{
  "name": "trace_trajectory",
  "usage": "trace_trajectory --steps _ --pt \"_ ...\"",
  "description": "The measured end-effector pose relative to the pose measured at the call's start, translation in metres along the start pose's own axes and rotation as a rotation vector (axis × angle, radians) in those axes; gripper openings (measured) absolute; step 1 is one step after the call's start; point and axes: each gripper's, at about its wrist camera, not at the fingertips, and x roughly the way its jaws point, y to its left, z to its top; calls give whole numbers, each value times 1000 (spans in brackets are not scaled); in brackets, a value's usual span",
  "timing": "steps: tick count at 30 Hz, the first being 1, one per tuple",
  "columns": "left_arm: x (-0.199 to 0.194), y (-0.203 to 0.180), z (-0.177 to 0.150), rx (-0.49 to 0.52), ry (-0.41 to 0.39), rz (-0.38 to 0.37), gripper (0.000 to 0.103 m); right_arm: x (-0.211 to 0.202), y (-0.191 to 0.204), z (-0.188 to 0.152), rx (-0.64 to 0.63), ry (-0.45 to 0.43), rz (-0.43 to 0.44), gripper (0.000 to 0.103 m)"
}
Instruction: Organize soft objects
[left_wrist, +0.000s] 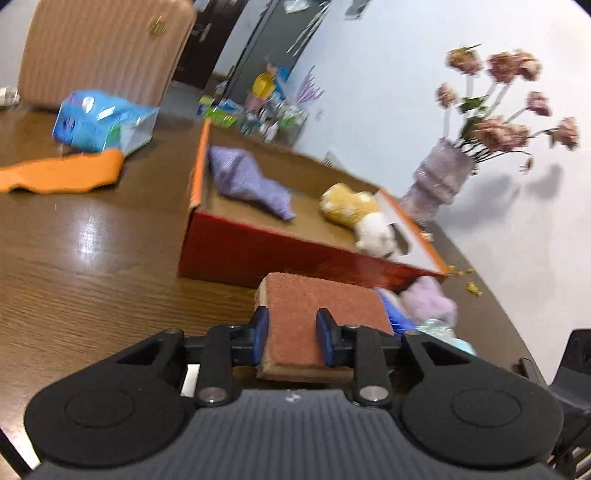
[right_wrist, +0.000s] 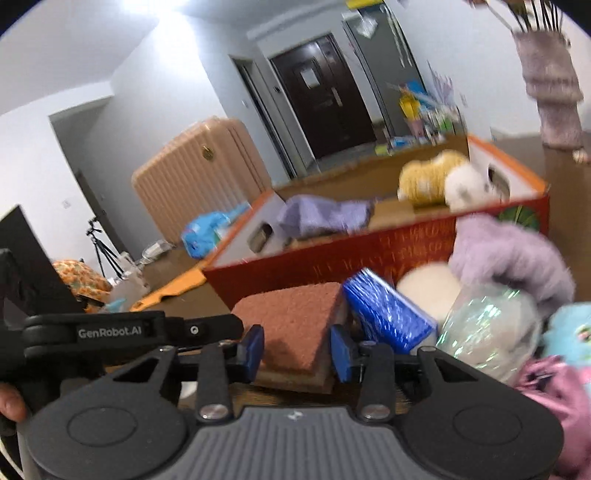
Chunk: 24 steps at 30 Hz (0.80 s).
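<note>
A red-brown sponge (left_wrist: 317, 314) lies on the wooden table before the red box (left_wrist: 280, 258). My left gripper (left_wrist: 291, 330) has its blue fingers pressed on both sides of the sponge. In the right wrist view my right gripper (right_wrist: 297, 349) also has its fingers against the sides of the same sponge (right_wrist: 295, 325), and the left gripper (right_wrist: 110, 328) comes in from the left. The box (right_wrist: 369, 254) holds a purple cloth (left_wrist: 251, 181) and a yellow-white plush toy (left_wrist: 358, 214). A pile of soft things, with a lilac plush (right_wrist: 509, 258), lies right of the sponge.
A blue shiny pack (right_wrist: 388, 314) touches the sponge's right side. An orange cloth (left_wrist: 62, 173) and a blue tissue pack (left_wrist: 103, 122) lie on the table at far left. A vase of dried flowers (left_wrist: 439, 181) stands behind the box. A pink suitcase (right_wrist: 195, 177) stands beyond the table.
</note>
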Motion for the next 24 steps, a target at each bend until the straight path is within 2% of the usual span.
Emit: trace_trajectory --steps 6,10,15,21,24 --pt "-36 -27 -15 39 -47 6 28 -44 8 -6 -24 -35 51 39" --pt "-57 -38 -40 46 -51 25 29 -58 14 -21 -59 10 68 39" --pt "-76 -40 -73 33 -17 4 29 -82 11 -42 -66 91 92 39" --pt "-80 -42 -104 54 60 25 35 -94 4 -68 -25 103 114 42" --pt "-79 -35 -114 9 82 20 41 -99 0 -72 -14 94 121 42"
